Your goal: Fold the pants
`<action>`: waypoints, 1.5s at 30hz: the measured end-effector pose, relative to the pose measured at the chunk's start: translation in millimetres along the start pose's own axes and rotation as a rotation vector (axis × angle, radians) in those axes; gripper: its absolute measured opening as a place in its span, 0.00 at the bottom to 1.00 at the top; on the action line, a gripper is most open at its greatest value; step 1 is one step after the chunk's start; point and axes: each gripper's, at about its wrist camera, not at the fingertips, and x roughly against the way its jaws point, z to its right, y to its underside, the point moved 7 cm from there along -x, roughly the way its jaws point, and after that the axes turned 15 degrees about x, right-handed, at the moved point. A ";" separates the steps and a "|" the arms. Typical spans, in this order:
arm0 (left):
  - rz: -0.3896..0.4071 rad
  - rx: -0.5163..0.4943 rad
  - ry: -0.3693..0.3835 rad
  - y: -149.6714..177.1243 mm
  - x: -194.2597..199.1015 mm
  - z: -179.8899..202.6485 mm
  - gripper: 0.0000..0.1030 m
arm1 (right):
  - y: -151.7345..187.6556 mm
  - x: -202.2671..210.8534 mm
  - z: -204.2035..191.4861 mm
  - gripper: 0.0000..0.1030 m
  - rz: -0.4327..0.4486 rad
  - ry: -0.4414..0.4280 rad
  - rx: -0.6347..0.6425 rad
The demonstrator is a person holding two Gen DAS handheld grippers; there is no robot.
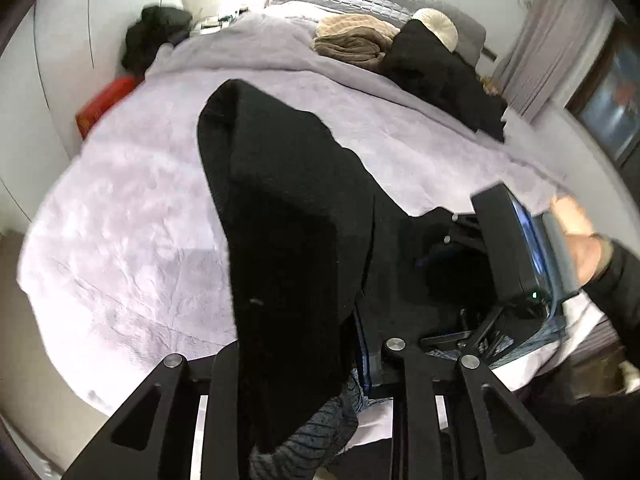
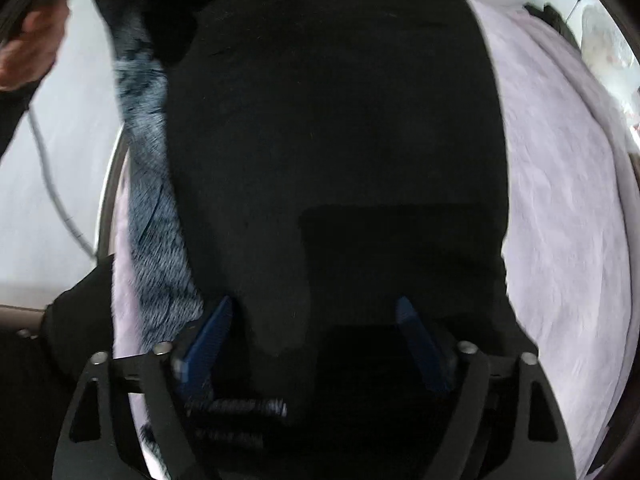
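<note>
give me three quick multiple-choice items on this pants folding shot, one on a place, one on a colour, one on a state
1. Where do the beige knits lie?
A. far end of the bed
B. floor
C. between the fingers

2. What colour is the bed cover?
A. green
B. pale lilac
C. orange

3. How does the right gripper stand?
A. shut on a cup
B. out of view
C. open over the black pants

Key: 1 A, they sit far up the bed; 2 B, lilac plush shows around the pants; 3 C, its blue fingers stand apart.
</note>
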 end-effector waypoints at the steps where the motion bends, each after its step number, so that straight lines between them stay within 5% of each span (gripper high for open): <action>1: 0.001 0.001 -0.013 -3.9 1.4 6.4 0.27 | 1.6 5.2 3.7 0.87 0.000 -0.006 -0.028; 6: 0.011 0.014 -0.030 -7.2 8.3 20.3 0.26 | 22.7 46.6 -1.2 0.88 0.075 0.022 -0.043; 12: 0.033 -0.035 -0.055 -6.9 20.3 55.5 0.25 | 28.5 15.4 -2.4 0.97 0.007 0.043 -0.043; 16: 0.044 -0.077 -0.072 -8.2 27.0 82.3 0.25 | 39.3 82.9 0.7 0.97 0.196 0.081 -0.094; 20: 0.044 -0.135 -0.102 -7.9 25.7 115.7 0.24 | 105.6 140.4 7.2 0.97 0.280 0.212 -0.223; 26: 0.038 -0.220 -0.099 5.8 28.0 178.2 0.22 | 204.1 157.5 -7.7 0.97 0.305 0.290 -0.444; 30: 0.024 -0.310 -0.094 28.9 26.4 235.6 0.20 | 229.0 165.0 -32.8 0.97 0.349 0.314 -0.532; 37: -0.085 -0.437 -0.066 83.7 -35.3 332.9 0.20 | 279.0 146.1 -58.8 0.97 0.418 0.295 -0.690; 45: -0.216 -0.437 -0.157 119.5 -138.3 340.9 0.22 | 328.8 131.3 -81.5 0.97 0.451 0.275 -0.834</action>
